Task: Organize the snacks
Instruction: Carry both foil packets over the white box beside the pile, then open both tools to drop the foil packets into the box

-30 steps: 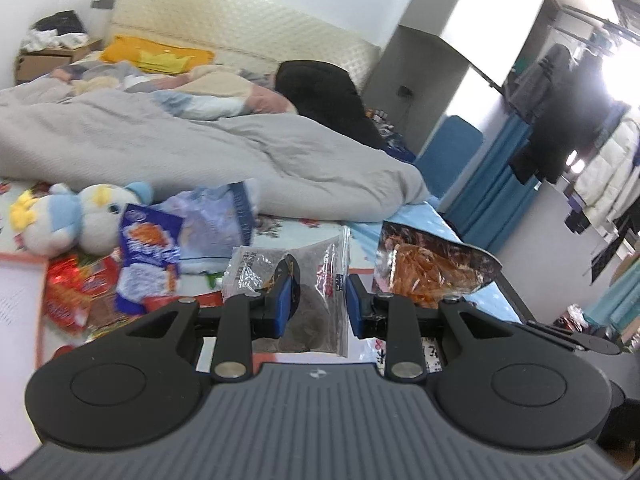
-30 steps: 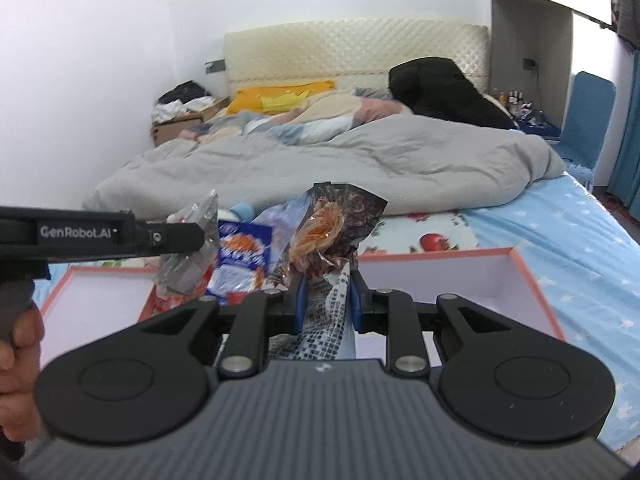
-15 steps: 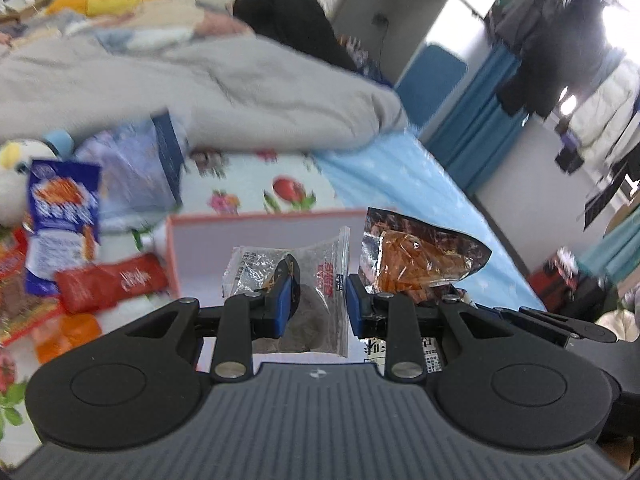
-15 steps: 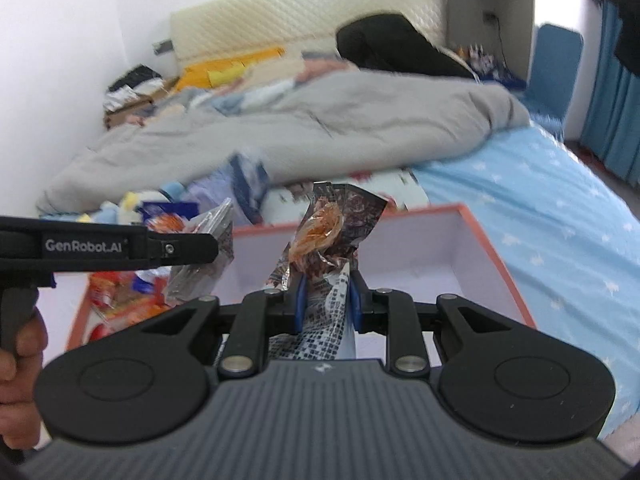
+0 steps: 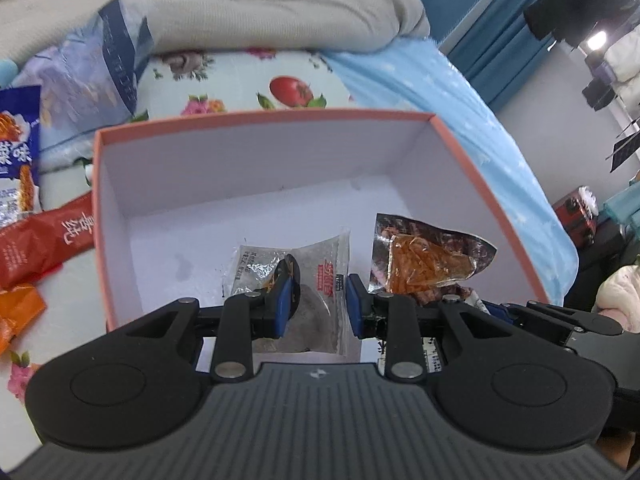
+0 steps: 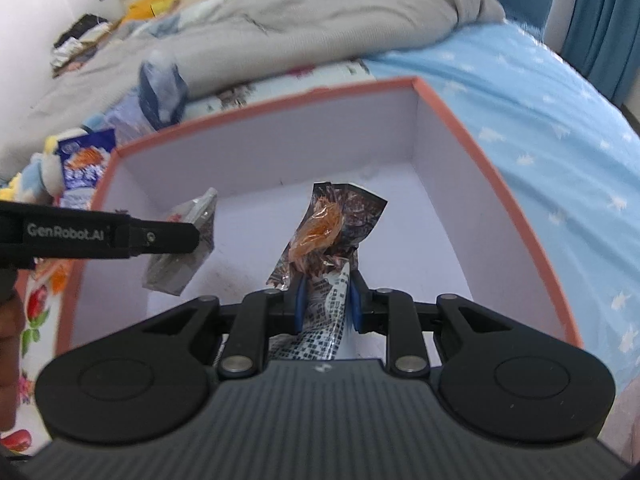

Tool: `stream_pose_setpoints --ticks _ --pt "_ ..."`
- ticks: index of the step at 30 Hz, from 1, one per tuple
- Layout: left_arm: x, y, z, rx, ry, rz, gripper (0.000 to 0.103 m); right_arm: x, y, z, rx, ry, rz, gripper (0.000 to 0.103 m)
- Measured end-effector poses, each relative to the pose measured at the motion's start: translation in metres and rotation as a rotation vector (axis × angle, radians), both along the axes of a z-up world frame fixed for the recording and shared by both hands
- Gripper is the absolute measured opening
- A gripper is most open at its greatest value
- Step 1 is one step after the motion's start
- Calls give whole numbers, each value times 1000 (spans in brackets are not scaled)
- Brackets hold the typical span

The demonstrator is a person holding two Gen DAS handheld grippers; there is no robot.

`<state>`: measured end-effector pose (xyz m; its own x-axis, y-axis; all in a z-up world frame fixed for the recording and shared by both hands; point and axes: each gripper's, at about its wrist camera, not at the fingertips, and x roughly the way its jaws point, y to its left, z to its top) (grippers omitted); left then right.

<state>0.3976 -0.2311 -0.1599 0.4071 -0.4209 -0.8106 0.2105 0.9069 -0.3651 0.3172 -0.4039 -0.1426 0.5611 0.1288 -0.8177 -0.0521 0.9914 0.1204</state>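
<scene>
My left gripper (image 5: pixel 316 300) is shut on a clear packet with a dark round snack (image 5: pixel 316 280) inside, held over the inside of a pink-rimmed white box (image 5: pixel 260 168). To its right in the left wrist view hangs a foil packet of orange snack (image 5: pixel 424 264). That same foil packet (image 6: pixel 332 232) is gripped by my right gripper (image 6: pixel 326 304), also above the box (image 6: pixel 456 200). In the right wrist view the left gripper's black finger (image 6: pixel 160 236) shows at the left with its clear packet (image 6: pixel 180 256). The box floor is bare.
Loose snacks lie left of the box on the floral sheet: a red packet (image 5: pixel 44 240), a blue-and-white packet (image 5: pixel 16 152), a large bluish bag (image 5: pixel 88 72), an orange packet (image 5: pixel 16 312). A grey duvet (image 5: pixel 240 8) is bunched behind. Blue sheet (image 6: pixel 560 128) lies right.
Both grippers have dropped and tipped downward, carrying their packets from above the bed to over the open box, which now fills both views.
</scene>
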Motion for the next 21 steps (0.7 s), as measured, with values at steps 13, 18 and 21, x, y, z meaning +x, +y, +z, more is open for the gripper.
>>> stream_pose_setpoints --ticks 13,18,21 --pt "-11 8 21 6 -23 30 56 -12 -1 16 43 -27 -8 45" --pt "-30 21 51 -11 -82 43 56 -27 5 38 51 -82 -1 45" --pt "-44 28 70 -11 -126 46 56 -41 11 52 55 -120 7 45"
